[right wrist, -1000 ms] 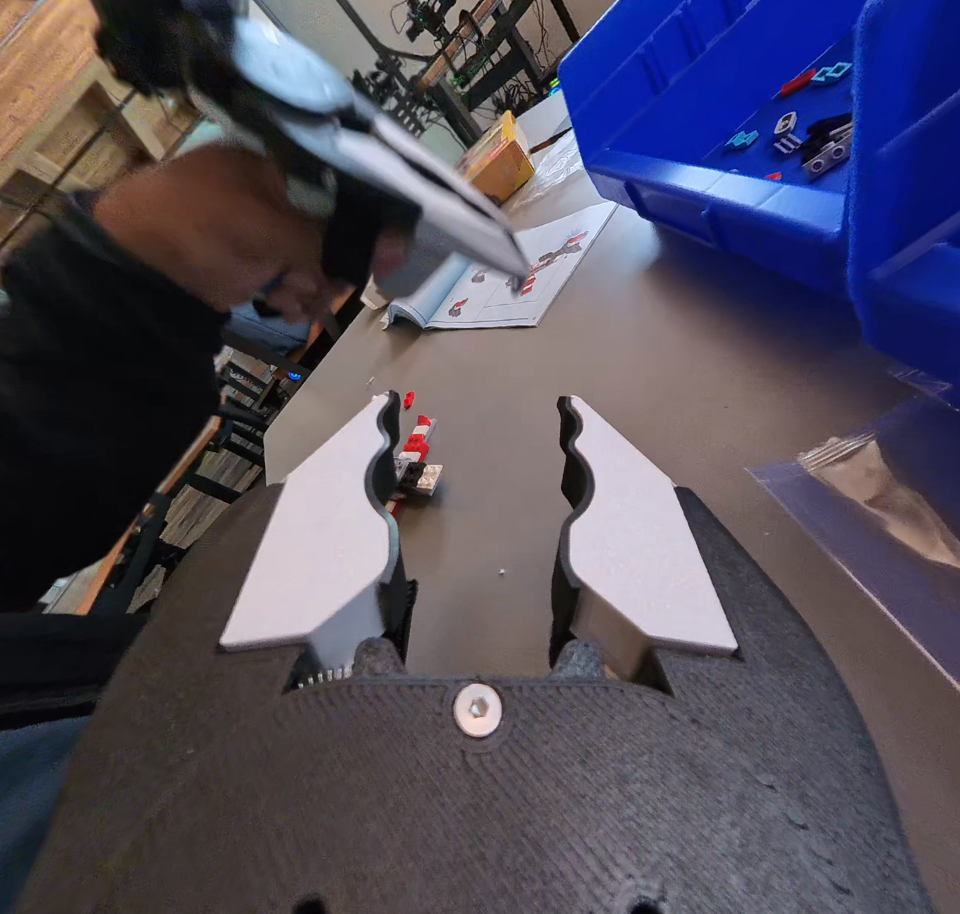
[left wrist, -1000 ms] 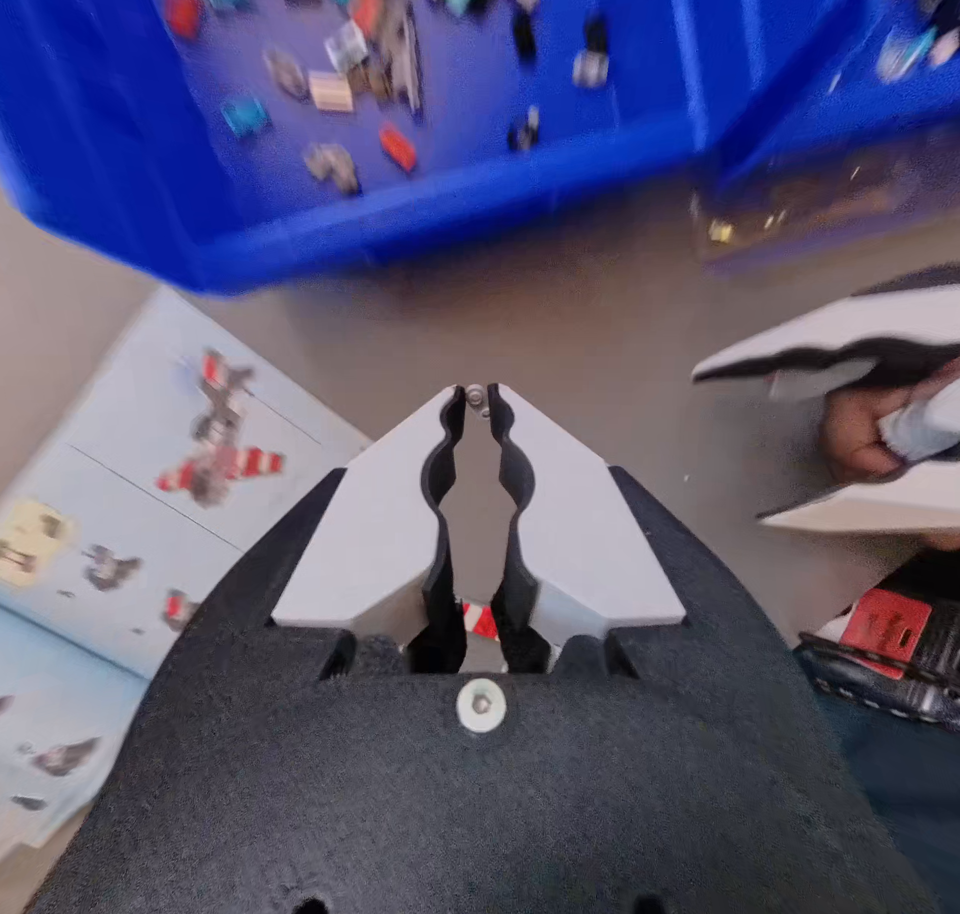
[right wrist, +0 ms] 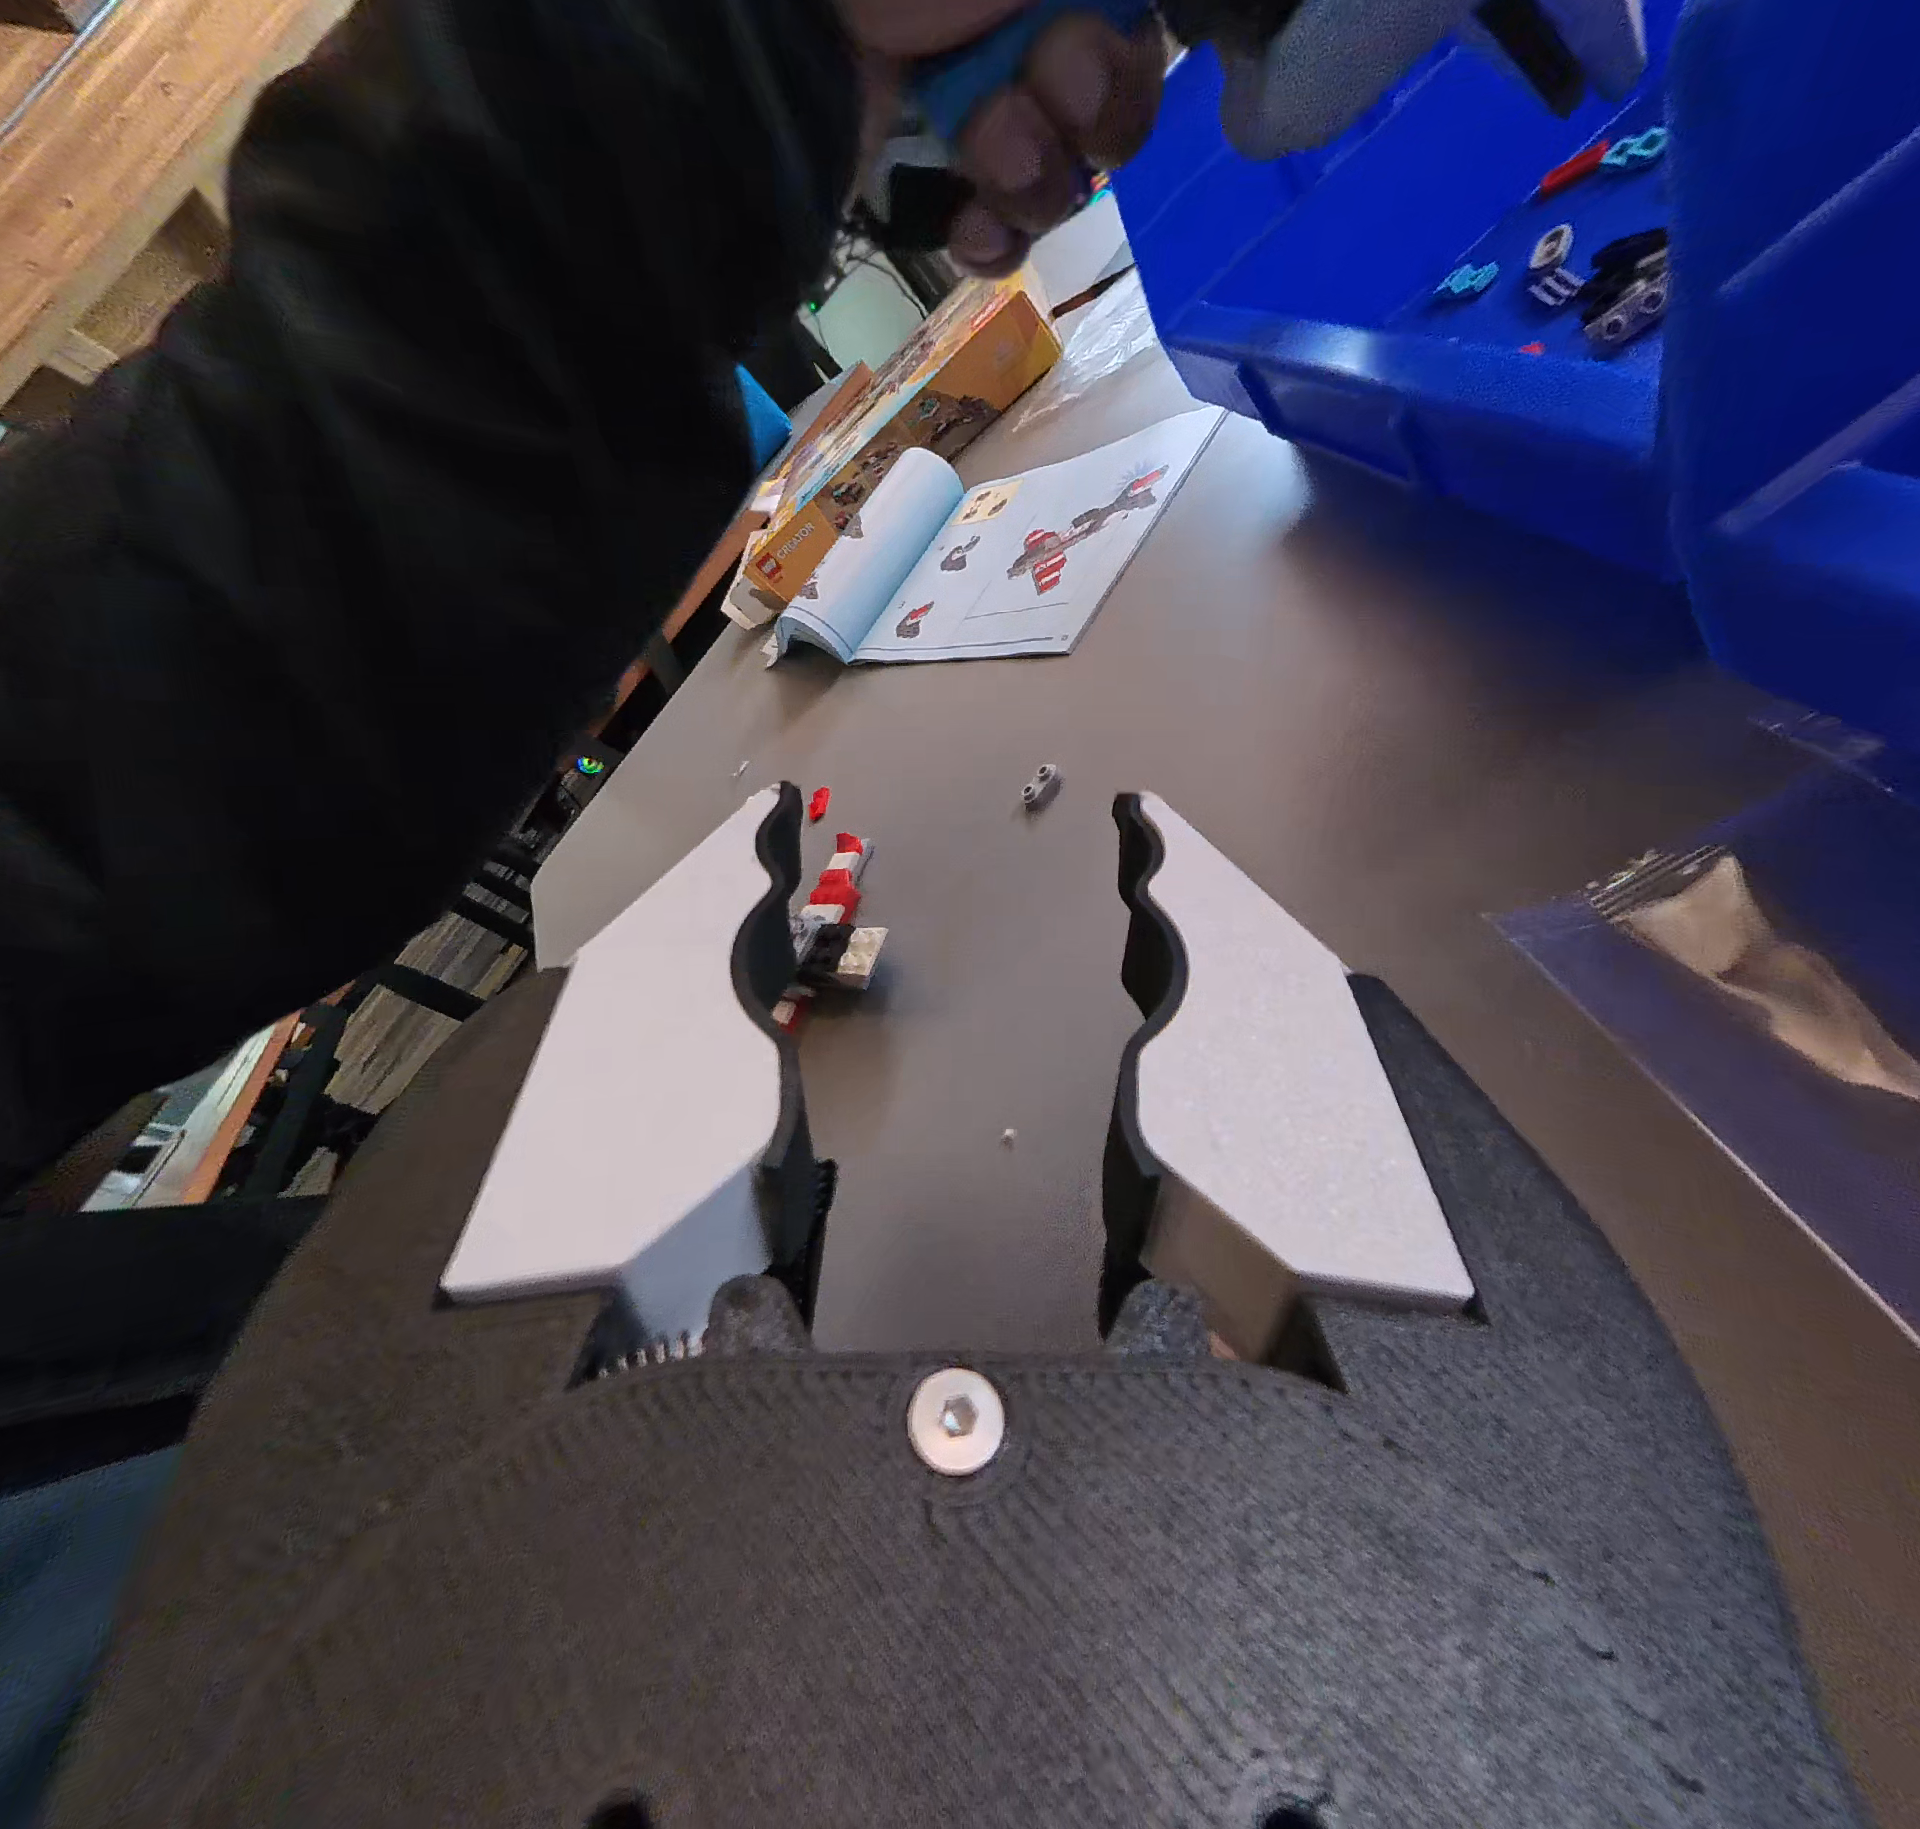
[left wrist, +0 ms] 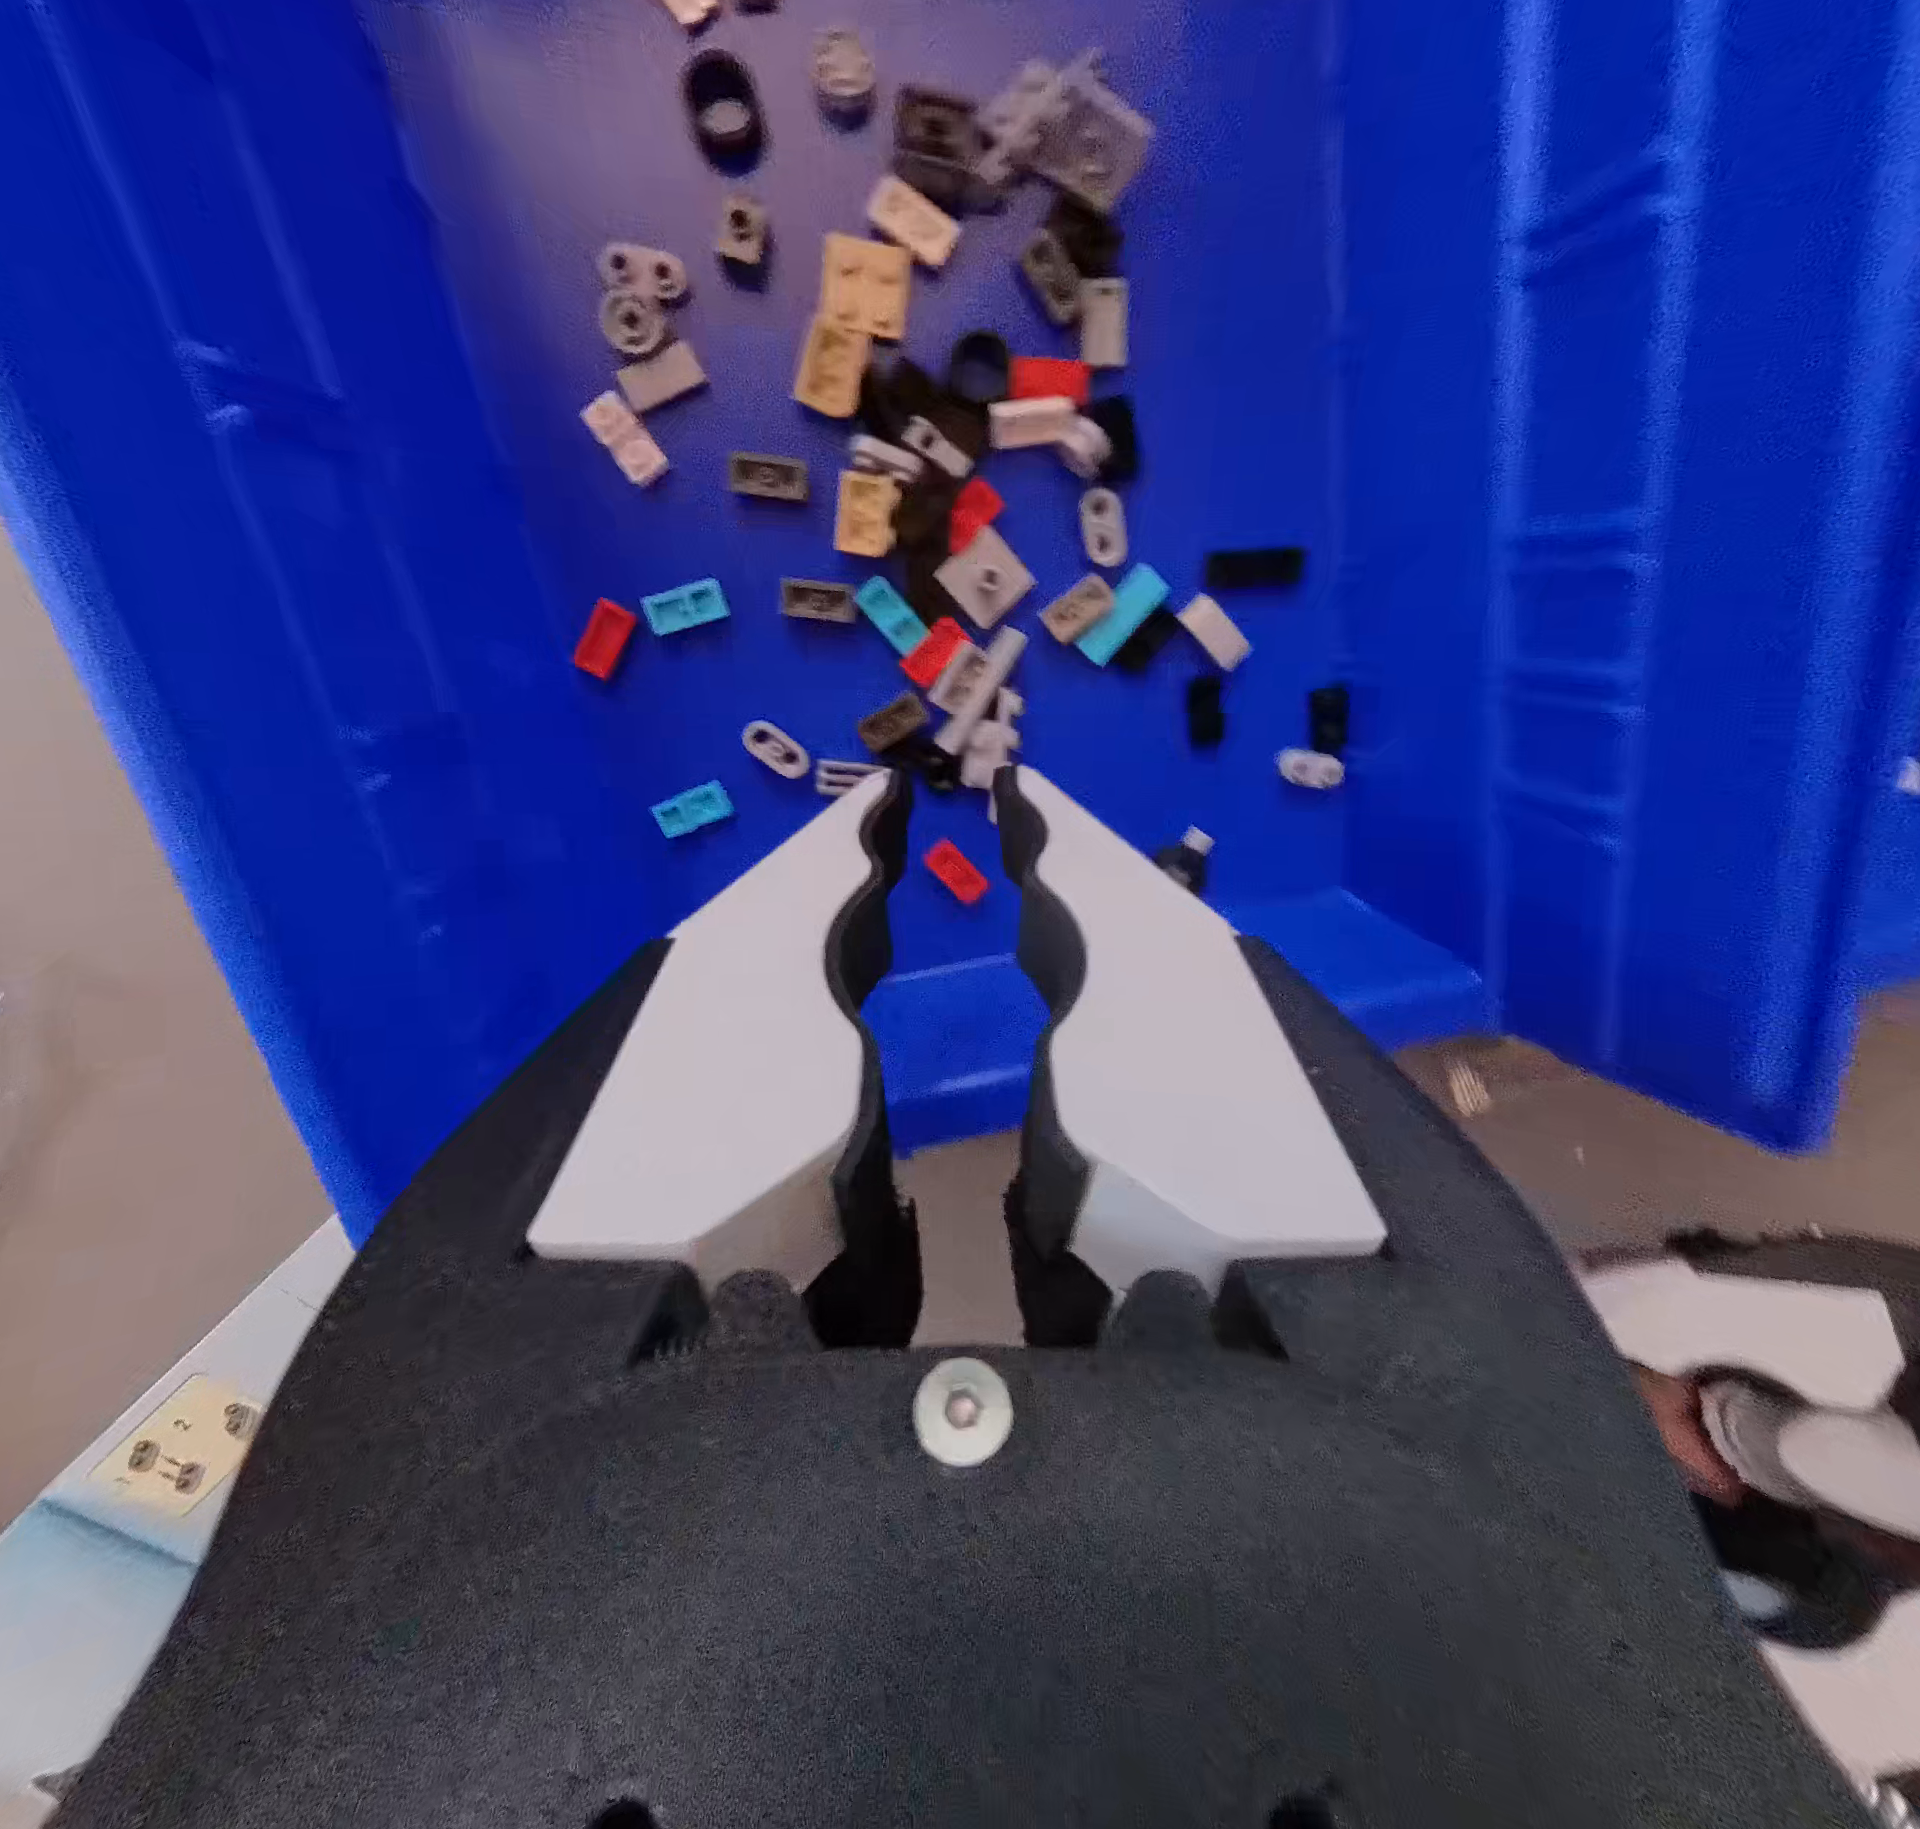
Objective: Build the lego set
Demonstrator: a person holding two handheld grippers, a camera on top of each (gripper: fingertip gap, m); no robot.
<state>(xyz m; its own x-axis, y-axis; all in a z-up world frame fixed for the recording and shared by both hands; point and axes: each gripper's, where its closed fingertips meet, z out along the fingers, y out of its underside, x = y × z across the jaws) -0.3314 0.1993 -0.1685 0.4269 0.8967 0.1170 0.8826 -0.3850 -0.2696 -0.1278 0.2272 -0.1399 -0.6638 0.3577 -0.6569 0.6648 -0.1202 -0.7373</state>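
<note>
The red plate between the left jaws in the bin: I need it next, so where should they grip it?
Grip the red plate across its two long edges, from above. It seems to lie flat and alone on the bin floor, turned diagonally, so rotate first.

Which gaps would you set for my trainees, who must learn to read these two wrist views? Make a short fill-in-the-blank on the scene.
1. The loose pieces lie in a bin coloured ____.
2. The right gripper has its fingers ____, holding nothing.
3. The partly built model on the table is mostly white and ____.
4. The open instruction booklet lies beside a box coloured ____.

Missing words: blue; open; red; yellow
</note>
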